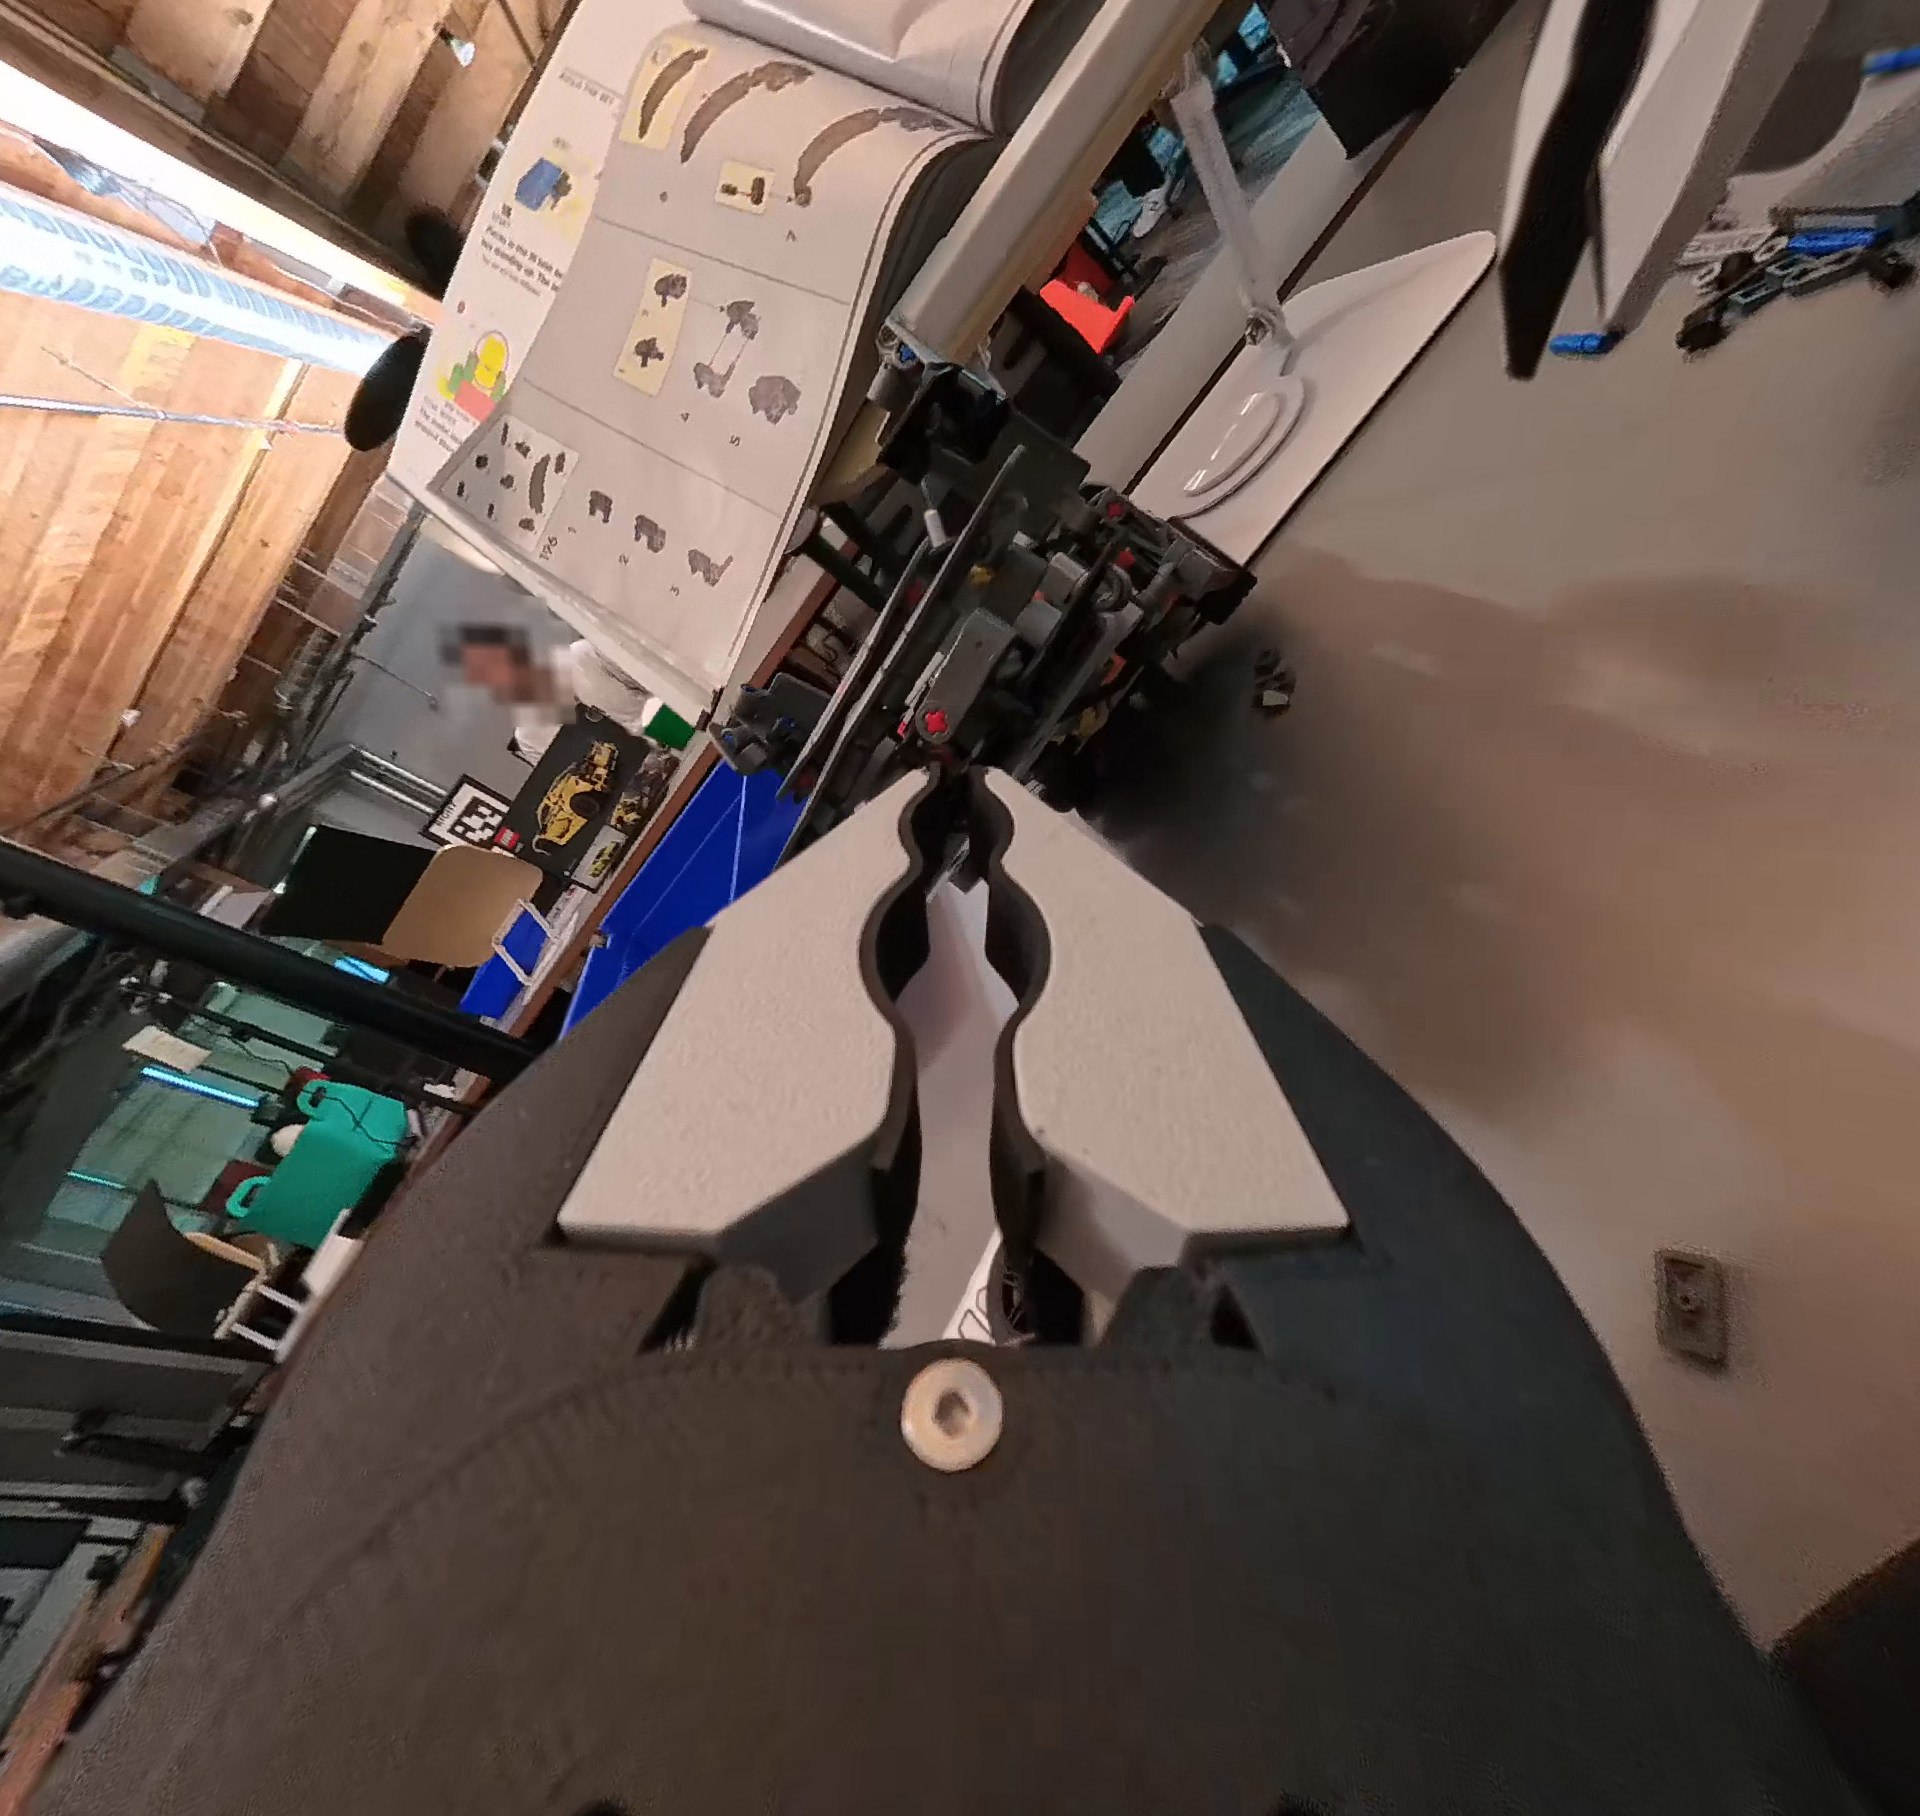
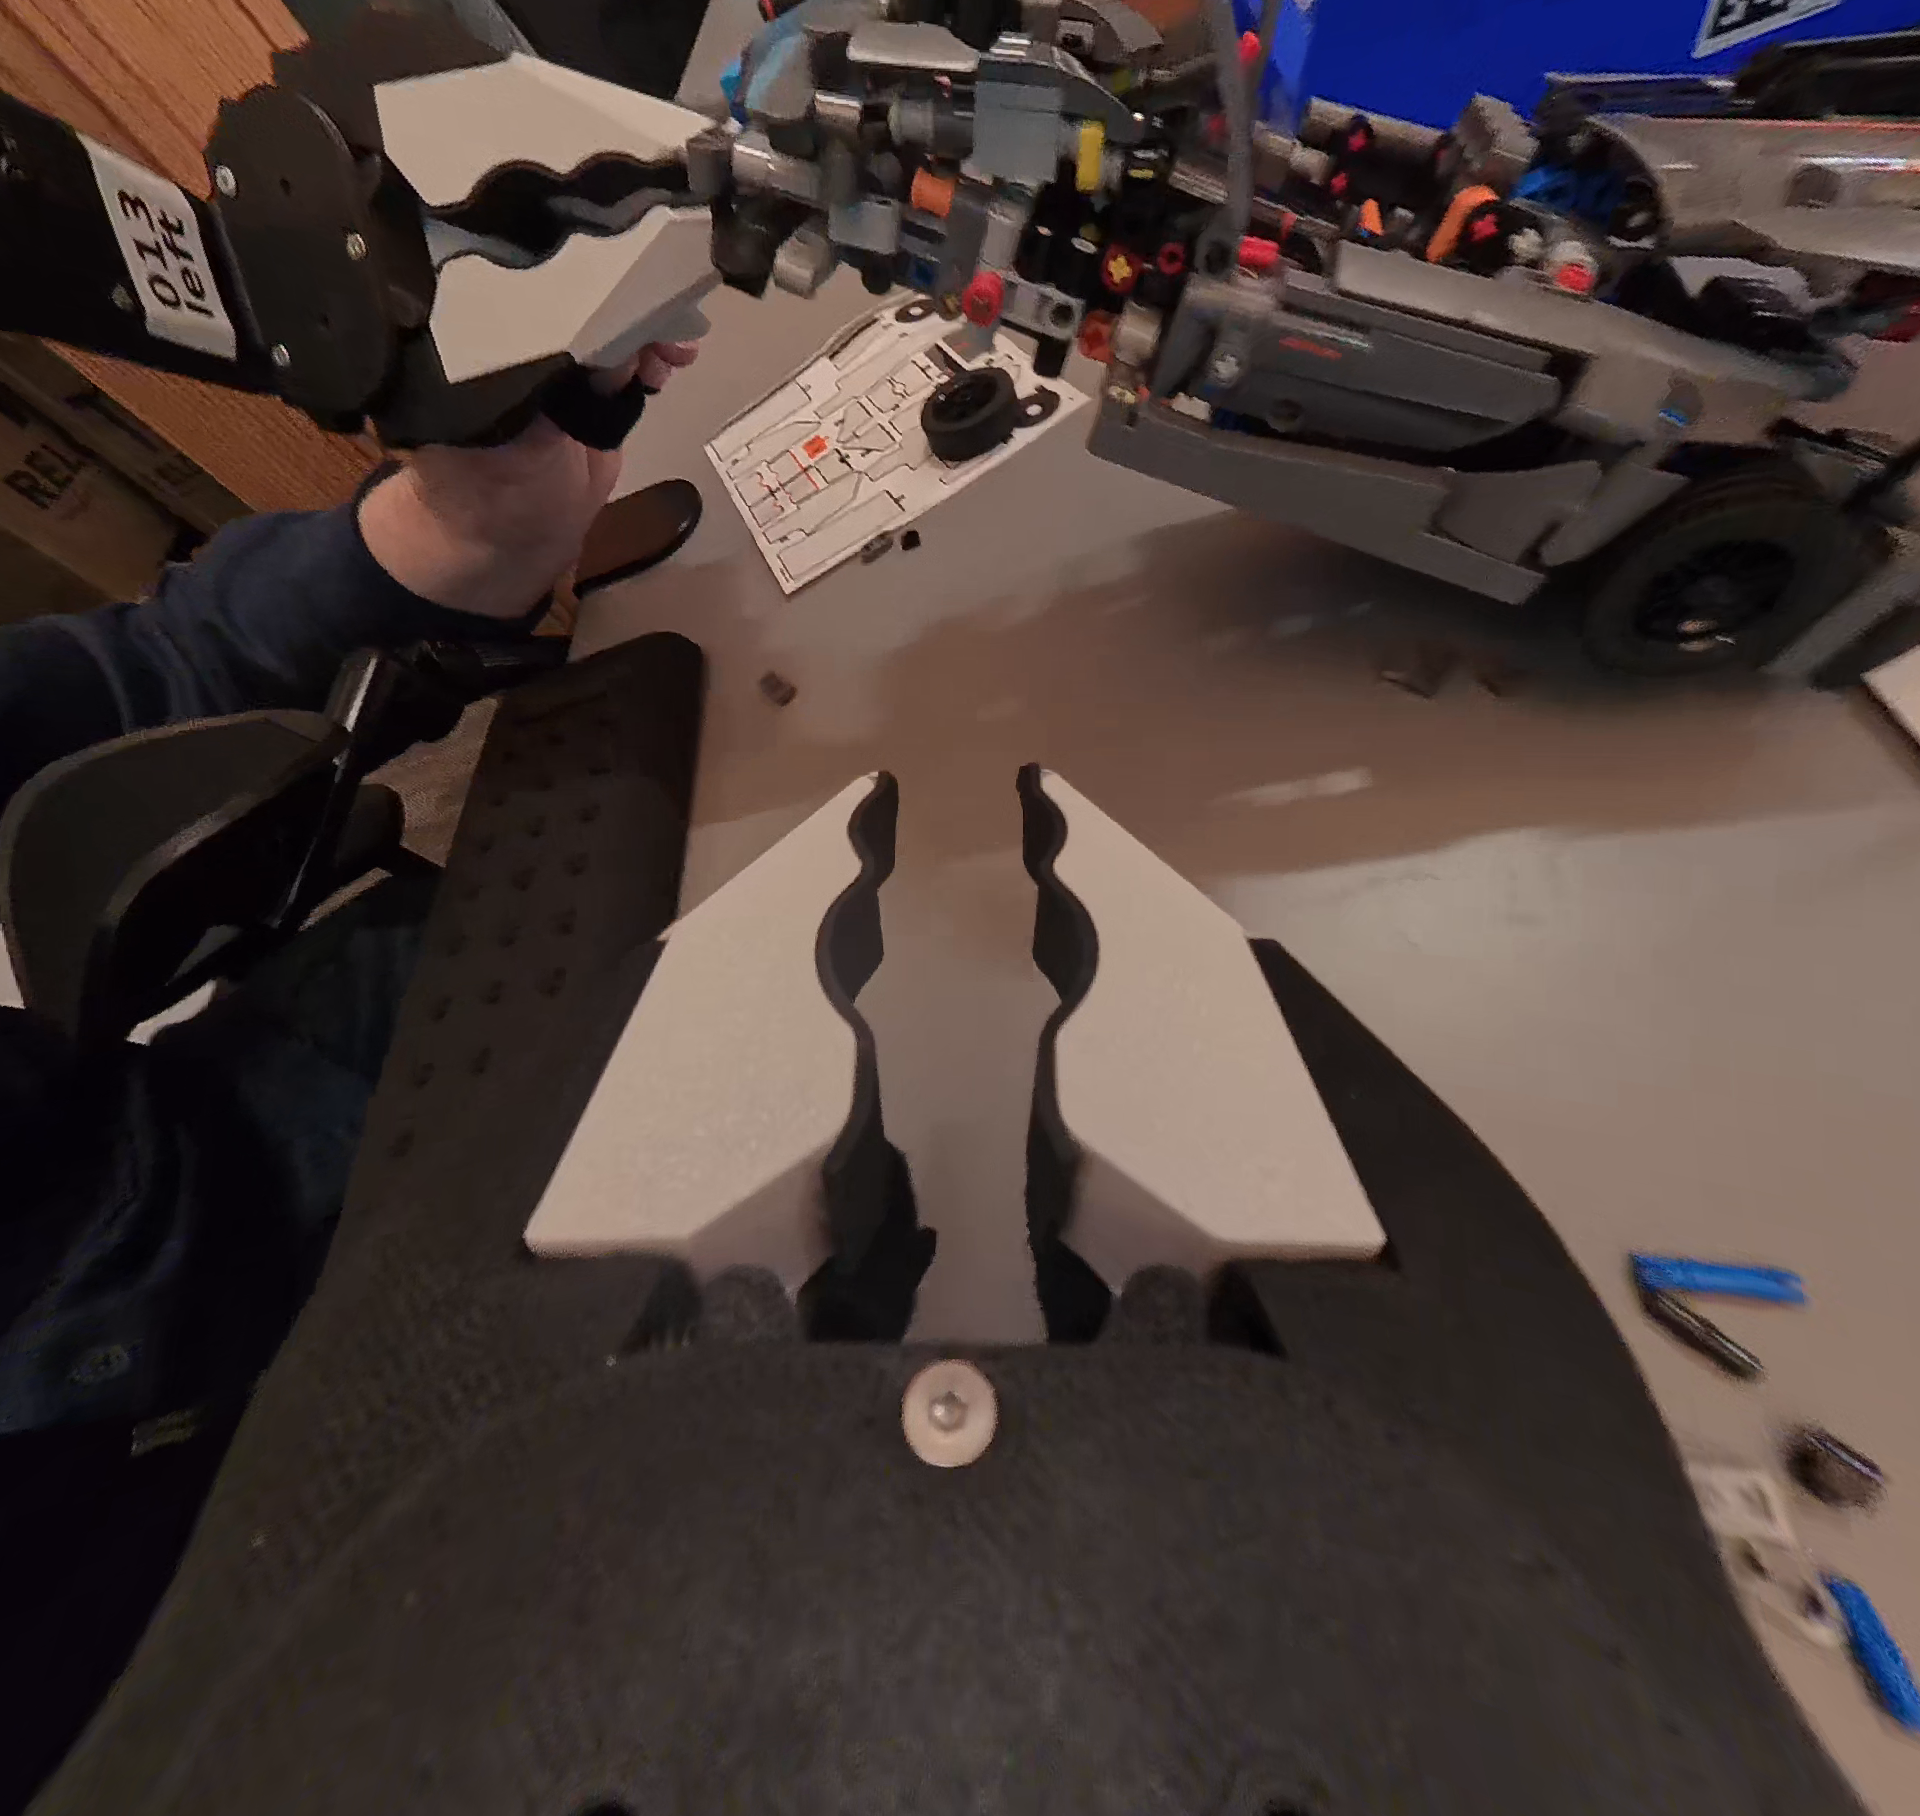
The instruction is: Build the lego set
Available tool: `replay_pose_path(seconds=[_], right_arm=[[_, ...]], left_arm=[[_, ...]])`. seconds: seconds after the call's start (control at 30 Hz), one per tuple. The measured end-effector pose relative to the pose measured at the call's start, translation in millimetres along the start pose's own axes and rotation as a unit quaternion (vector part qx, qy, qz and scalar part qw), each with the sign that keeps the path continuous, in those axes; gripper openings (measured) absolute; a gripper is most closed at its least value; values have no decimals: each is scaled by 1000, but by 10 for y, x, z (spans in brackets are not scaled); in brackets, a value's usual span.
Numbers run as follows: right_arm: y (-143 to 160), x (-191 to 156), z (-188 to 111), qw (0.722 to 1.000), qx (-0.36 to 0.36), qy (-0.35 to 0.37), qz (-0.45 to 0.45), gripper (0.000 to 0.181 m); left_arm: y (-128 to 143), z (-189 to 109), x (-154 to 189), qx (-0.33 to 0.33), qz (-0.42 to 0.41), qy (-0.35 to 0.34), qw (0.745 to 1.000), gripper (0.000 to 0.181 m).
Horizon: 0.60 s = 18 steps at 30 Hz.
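Lego car (image 2: 1351,312), long axis running left to right, is held tilted above the worktop (image 2: 1351,935), one end pinched in the closed fingers of the left gripper (image 2: 691,197). The right gripper (image 2: 956,779) is nearer the camera, fingers parted and empty, with the car up and ahead of them.

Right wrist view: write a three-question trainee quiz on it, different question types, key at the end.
1. True or false: the right gripper is holding a part.
2. What grips the grey car model at its raised end: A) left gripper, B) a bare hand?
3. Fill in: the loose black wheel lies on the ____ sheet.

Key: 1 false, its jaws are open and empty; 2 A; 3 sticker.
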State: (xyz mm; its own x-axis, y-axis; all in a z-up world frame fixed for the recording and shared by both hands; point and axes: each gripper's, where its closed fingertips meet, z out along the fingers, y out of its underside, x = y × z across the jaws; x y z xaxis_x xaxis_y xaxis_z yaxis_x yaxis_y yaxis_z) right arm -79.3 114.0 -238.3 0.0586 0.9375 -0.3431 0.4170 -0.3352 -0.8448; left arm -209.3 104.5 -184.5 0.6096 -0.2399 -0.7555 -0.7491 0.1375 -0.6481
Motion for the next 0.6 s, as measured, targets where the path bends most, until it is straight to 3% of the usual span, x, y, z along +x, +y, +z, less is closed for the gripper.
replay_pose_path(seconds=[0.2,0.43,0.6], right_arm=[[-200,-137,343,997,46,-26,56,29],[-390,-92,538,986,104,-42,124,40],[-508,-87,578,978,144,-58,137,37]], left_arm=[[-190,30,145,9,52,10,999,0],[-409,139,333,26,89,34,995,0],[-520,203,395,34,109,41,993,0]])
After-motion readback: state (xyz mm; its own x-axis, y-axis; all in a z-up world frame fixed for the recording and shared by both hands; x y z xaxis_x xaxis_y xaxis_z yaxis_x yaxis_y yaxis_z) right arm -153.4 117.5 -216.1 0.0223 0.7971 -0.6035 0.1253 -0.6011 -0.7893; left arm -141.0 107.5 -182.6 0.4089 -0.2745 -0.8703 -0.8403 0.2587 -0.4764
